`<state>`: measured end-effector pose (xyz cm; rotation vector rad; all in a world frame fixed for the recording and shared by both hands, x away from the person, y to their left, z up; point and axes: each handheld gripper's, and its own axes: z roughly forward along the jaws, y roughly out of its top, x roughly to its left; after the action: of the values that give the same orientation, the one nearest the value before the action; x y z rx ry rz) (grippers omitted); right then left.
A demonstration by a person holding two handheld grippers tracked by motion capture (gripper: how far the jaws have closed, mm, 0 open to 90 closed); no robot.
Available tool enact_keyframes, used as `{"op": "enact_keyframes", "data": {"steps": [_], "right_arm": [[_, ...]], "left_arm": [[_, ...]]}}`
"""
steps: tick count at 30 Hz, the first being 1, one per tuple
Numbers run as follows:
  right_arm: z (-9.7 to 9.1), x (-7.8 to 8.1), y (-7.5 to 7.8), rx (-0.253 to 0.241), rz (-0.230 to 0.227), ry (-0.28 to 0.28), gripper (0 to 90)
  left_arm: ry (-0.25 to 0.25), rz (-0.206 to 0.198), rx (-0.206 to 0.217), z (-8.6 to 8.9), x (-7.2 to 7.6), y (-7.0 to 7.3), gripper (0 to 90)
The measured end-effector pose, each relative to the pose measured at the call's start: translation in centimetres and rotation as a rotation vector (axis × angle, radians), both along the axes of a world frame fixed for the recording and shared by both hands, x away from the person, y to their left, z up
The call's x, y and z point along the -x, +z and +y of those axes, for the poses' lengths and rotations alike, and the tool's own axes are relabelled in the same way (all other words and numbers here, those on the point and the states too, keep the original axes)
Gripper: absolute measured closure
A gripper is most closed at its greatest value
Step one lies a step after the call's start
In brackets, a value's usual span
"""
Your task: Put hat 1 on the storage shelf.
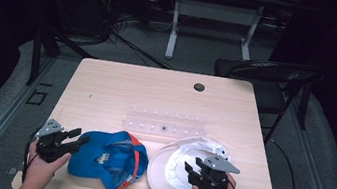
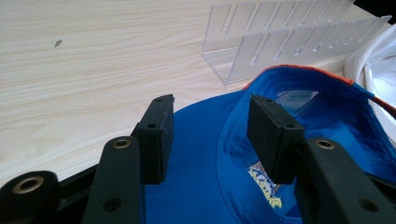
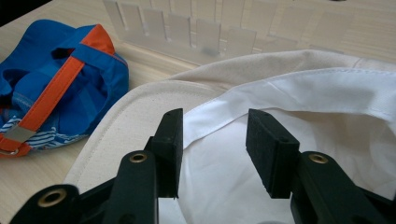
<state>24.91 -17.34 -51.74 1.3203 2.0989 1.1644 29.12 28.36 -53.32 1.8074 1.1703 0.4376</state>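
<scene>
If I close my open left gripper (image 2: 210, 135) now it may pinch only the thin edge of the soft blue cap (image 1: 109, 159) and slip, while my open right gripper (image 3: 215, 149) waits over the floppy white hat (image 1: 180, 169), both just in front of the clear rack (image 1: 164, 124), upside down I think.

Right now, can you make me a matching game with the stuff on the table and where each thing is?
Things:
1. blue cap
2. white hat
3. clear slotted rack
4. round black grommet

Places:
A. near the table's far edge
B. in the middle, just behind both hats
C. under the open left gripper
D. under the open right gripper

Pairs: 1-C, 2-D, 3-B, 4-A
</scene>
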Motion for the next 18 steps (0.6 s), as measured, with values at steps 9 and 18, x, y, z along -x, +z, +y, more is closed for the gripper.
{"op": "enact_keyframes", "data": {"steps": [9,18], "right_arm": [[0.1,-0.7,0.5,-0.010,0.083,0.021,60.6],[-0.1,-0.9,1.7,0.016,0.157,0.023,61.9]], "left_arm": [[0.013,0.005,-0.007,0.0,-0.1,-0.2,52.3],[0.002,-0.005,0.001,0.2,-0.2,0.1,50.1]]}}
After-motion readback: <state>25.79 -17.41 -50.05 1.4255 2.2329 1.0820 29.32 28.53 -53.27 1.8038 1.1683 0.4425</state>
